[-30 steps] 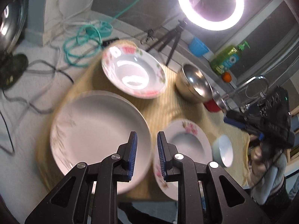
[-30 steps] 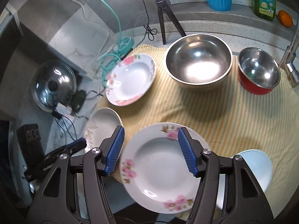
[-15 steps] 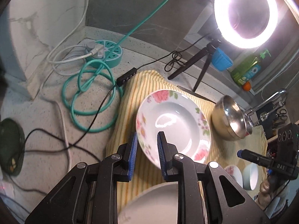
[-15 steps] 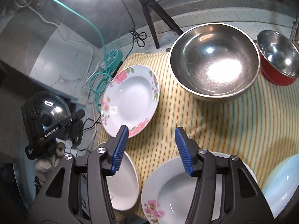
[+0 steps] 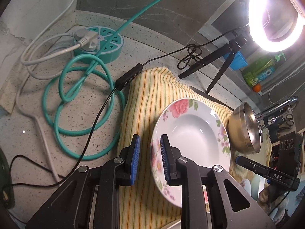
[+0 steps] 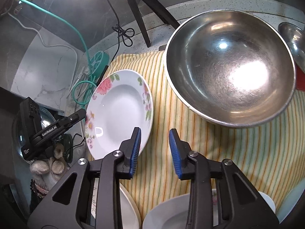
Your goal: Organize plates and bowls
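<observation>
A white deep plate with pink flowers [image 5: 192, 141] lies on the yellow striped cloth [image 5: 150, 99]; it also shows in the right wrist view [image 6: 120, 112]. My left gripper [image 5: 149, 158] is open, its jaws astride the plate's near-left rim. My right gripper [image 6: 155, 150] is open and empty, its left finger over the plate's right rim. A large steel bowl [image 6: 228, 76] stands behind the right gripper. Rims of a plain white plate [image 6: 129, 210] and a second flowered plate [image 6: 167, 213] show under the right gripper.
A teal power hub [image 5: 101, 43] with coiled teal cable [image 5: 76, 99] and a black cable lie left of the cloth. A ring light [image 5: 276, 17] on a black tripod [image 5: 219, 57] stands behind. A smaller steel bowl [image 6: 293, 40] sits at far right.
Both grippers moved forward toward the flowered plate. The left gripper's jaws now straddle its rim. The right gripper's jaws have narrowed somewhat and left the near plate behind.
</observation>
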### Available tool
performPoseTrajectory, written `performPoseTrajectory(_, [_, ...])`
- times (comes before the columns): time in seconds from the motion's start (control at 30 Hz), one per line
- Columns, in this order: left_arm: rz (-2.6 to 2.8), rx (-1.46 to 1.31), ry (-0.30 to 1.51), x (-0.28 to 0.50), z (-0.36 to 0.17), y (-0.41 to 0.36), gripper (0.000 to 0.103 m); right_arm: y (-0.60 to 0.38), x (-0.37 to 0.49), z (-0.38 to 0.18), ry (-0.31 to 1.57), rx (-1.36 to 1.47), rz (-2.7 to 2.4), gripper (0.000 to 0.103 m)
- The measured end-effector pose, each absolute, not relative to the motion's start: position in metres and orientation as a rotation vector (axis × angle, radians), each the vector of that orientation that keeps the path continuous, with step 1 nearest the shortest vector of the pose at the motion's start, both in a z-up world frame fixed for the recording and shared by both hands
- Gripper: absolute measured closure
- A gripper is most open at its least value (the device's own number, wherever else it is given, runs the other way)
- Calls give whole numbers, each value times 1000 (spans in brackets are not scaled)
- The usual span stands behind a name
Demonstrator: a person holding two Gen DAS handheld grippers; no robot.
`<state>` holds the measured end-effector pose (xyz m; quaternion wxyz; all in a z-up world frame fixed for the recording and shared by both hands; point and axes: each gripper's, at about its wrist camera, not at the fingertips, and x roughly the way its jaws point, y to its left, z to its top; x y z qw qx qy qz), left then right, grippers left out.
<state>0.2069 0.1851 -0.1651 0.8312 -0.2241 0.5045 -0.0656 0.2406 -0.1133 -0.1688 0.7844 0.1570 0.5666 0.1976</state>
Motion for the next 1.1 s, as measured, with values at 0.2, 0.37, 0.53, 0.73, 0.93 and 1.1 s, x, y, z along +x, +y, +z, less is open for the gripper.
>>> performPoseTrajectory(0.2, [-162,-472,1083,215,-171,184,84,-104,248,-175,1233,330,421,77])
performPoseTrajectory(0.37, [-186,-465,1086,219,-173,180,90,-97,250,-180,1248,322,427,84])
performPoseTrajectory(0.53, [-198,-473,1087,220,-175,180,94,-90,254,-184,1260,300,432,92])
performPoseTrajectory(0.73, [-199,-451,1081,220,-174,178,94,-88,256,-184,1263,281,432,93])
performPoseTrajectory(0.93, [-195,-443,1071,217,-171,175,94,-85,256,-184,1259,258,429,93])
performPoseTrajectory(1.1, [-195,-447,1066,214,-168,174,94,-86,254,-183,1260,262,433,93])
